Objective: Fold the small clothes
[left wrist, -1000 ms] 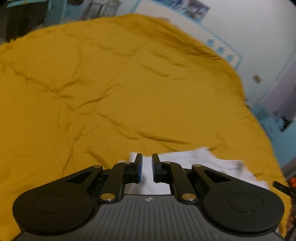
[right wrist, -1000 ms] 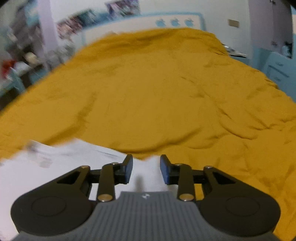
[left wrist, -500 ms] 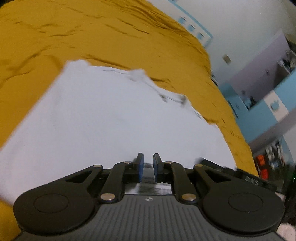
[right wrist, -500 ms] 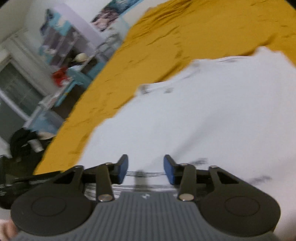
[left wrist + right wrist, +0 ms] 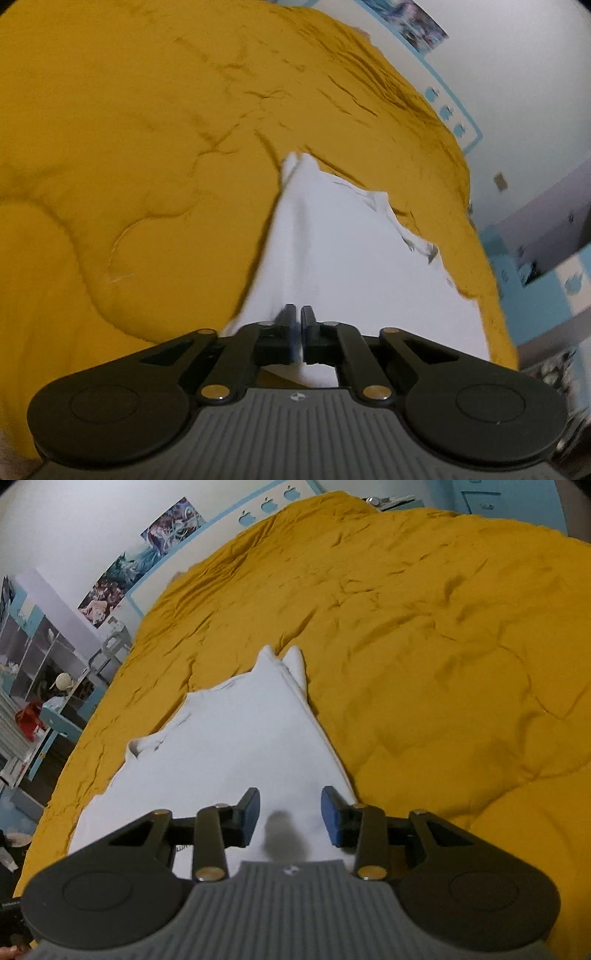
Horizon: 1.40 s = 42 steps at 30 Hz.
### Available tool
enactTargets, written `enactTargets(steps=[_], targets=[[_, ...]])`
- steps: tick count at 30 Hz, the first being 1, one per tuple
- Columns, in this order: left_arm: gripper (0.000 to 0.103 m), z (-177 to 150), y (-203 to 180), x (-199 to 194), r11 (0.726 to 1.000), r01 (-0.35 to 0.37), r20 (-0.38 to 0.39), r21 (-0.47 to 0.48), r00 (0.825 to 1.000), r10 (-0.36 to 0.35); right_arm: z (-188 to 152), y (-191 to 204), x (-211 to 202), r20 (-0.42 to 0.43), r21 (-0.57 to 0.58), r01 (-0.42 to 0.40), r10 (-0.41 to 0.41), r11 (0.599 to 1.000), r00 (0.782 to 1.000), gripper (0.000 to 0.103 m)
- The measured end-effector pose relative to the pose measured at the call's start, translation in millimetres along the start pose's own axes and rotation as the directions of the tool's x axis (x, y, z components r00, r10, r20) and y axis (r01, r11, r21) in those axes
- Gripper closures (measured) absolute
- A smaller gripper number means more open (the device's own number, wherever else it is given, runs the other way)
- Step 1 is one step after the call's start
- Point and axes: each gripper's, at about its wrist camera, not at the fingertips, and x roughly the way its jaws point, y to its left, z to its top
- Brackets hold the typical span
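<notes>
A white garment (image 5: 343, 251) lies spread on a mustard-yellow quilted bedspread (image 5: 147, 147), and everything here is placed against that garment. The left gripper (image 5: 298, 317) sits at its near edge with the jaws drawn almost together, only a thin slit between them; white cloth shows beyond the tips and below the fingers, but whether any fabric is actually pinched in that slit cannot be told. The gripper body hides the garment's nearest hem in this view. The far edge is ragged (motion blur smears it) with small dark marks there, too unclear to read.

In the right wrist view the right gripper (image 5: 290, 814) hovers over the same garment's (image 5: 236, 738) near part with its blue-padded fingers (image 5: 330, 819) spread wide, nothing between them but a dark shadow on the cloth. The garment narrows away from the gripper to two small points at its far end. Its near edge is cut off behind the gripper body. Posters (image 5: 147, 550) hang on the wall beyond the bedspread (image 5: 424, 627).
</notes>
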Motion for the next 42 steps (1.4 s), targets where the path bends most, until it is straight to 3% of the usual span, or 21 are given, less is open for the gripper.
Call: enactTargets(steps=[2,4,8,12,17,25,31,42], targets=[[0.081,0.6,-23.6,-4.1,0.997,0.005,0.011,0.073,1.000,-0.005,-3.1,22.9,-7.7,0.037,-0.052,0.046,-0.044,0.998,0.998,0.053],[0.078,-2.9,-44.0,-8.9,0.992,0.048,0.003,0.114,0.999,-0.049,-11.8,47.3,-16.9,0.071,-0.130,0.028,-0.018,0.991,0.997,0.047],[0.067,-15.0,-75.4,1.9,0.974,0.140,-0.085,0.176,0.988,-0.126,-28.0,90.8,-18.8,0.017,-0.230,-0.095,0.101,0.968,0.995,0.047],[0.067,-28.2,-77.1,22.1,0.978,0.104,-0.140,0.182,0.987,-0.079,-49.9,135.0,-10.0,-0.071,-0.289,-0.210,0.198,0.934,0.978,0.047],[0.067,-34.9,-65.7,34.0,0.982,0.109,-0.166,0.157,0.983,-0.083,-36.6,179.0,22.5,-0.110,-0.273,-0.293,0.273,0.916,0.956,0.047],[0.065,-24.6,-64.6,32.9,0.977,0.121,-0.199,0.176,0.976,-0.085,36.6,234.7,152.4,-0.091,-0.146,-0.216,0.204,0.965,0.975,0.044],[0.065,-22.3,-63.6,40.1,0.979,0.118,-0.207,0.168,0.975,-0.082,51.0,256.0,233.9,-0.132,-0.109,-0.079,0.065,0.991,0.989,0.043],[0.065,-21.9,-59.2,45.0,0.979,0.129,-0.230,0.155,0.969,-0.092,31.1,241.9,247.6,-0.164,-0.152,-0.033,0.008,0.988,0.986,0.043]])
